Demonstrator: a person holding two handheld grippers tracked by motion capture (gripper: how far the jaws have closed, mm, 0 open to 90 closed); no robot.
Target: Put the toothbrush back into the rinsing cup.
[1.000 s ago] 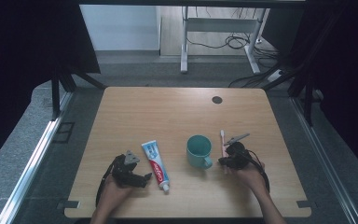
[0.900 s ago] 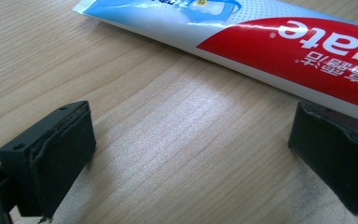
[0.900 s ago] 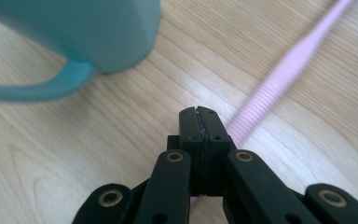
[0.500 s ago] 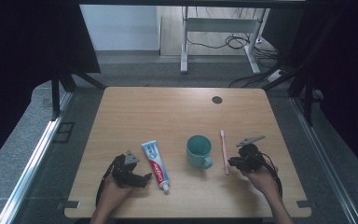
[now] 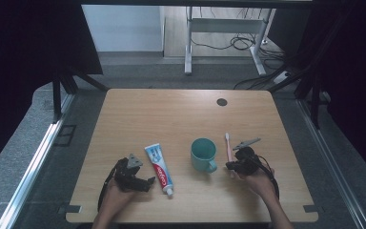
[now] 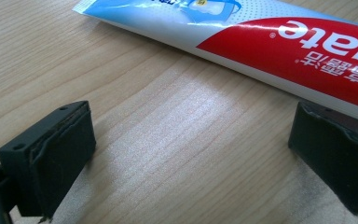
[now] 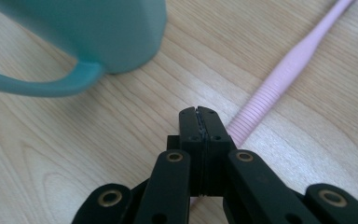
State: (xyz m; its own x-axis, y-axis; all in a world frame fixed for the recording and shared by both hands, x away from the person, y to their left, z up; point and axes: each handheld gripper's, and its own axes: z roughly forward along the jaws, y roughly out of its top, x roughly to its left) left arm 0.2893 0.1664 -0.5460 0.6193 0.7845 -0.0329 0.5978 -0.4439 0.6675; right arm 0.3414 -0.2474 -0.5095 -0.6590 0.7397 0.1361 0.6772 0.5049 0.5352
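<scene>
Looking along the left gripper (image 6: pixel 191 163), low over a pale wooden bench (image 6: pixel 168 140) with fine grain lines. Two black jaws standing wide apart, one at the lower left, one at the right edge, bare wood between them. Beyond them, a toothpaste tube (image 6: pixel 261 51) lying flat across the top, white with a light blue end toward the left and a red band with white lettering toward the right. Right jaw just beside the tube's near edge; contact impossible to tell. Left jaw well apart from it.
</scene>
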